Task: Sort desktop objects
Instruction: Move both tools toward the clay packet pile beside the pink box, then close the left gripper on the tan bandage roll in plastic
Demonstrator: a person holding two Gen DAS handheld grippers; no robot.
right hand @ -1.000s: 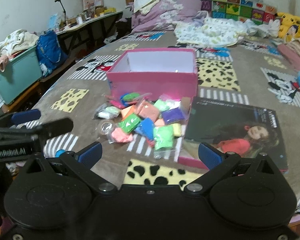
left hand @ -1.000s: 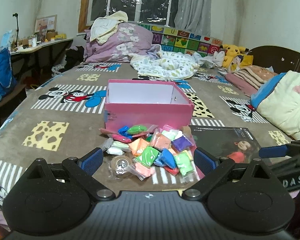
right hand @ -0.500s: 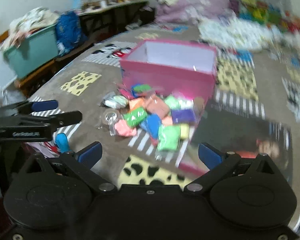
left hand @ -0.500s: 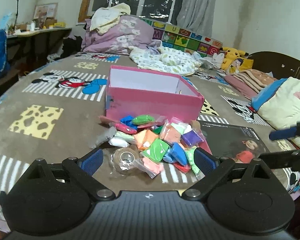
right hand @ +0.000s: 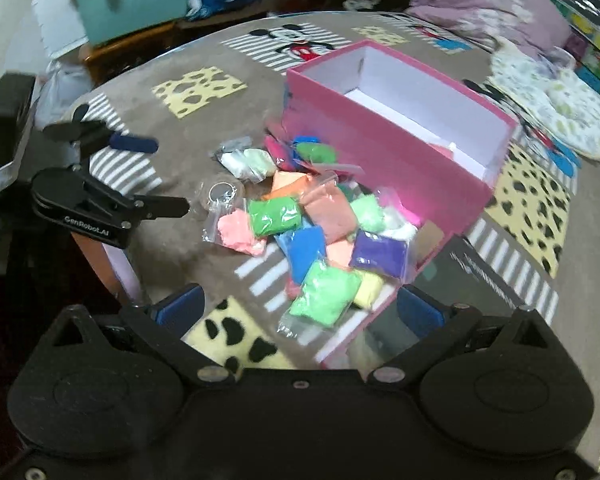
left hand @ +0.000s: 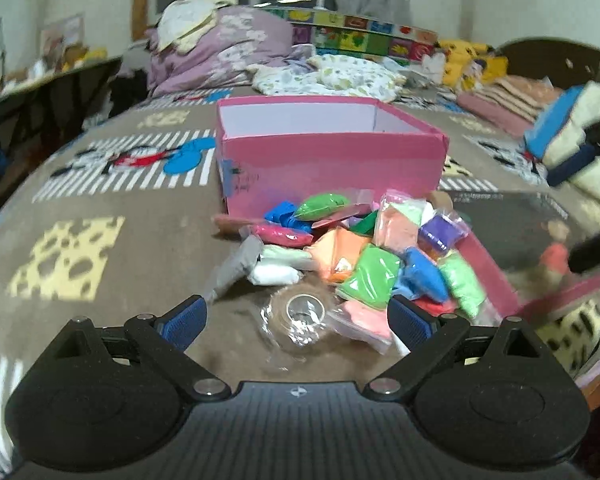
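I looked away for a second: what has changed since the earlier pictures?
Both grippers closed in on the pile of clay packets. The left gripper now hangs over the clear tape roll; the right gripper rose and tilted down. Both are open and empty. The pink box and packets stayed put.

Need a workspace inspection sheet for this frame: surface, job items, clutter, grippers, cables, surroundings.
Surface: bed with cartoon-print blanket.
Job's things: pile of coloured clay packets in front of the open pink box; clear-wrapped tape roll at the pile's near edge.
Clutter: glossy photo cover lying flat beside the pile.
Grippers: left gripper open, around the tape roll; right gripper open, over the pile, holding nothing.
Cables: nothing seen.
Surroundings: heaped bedding, teal bin.
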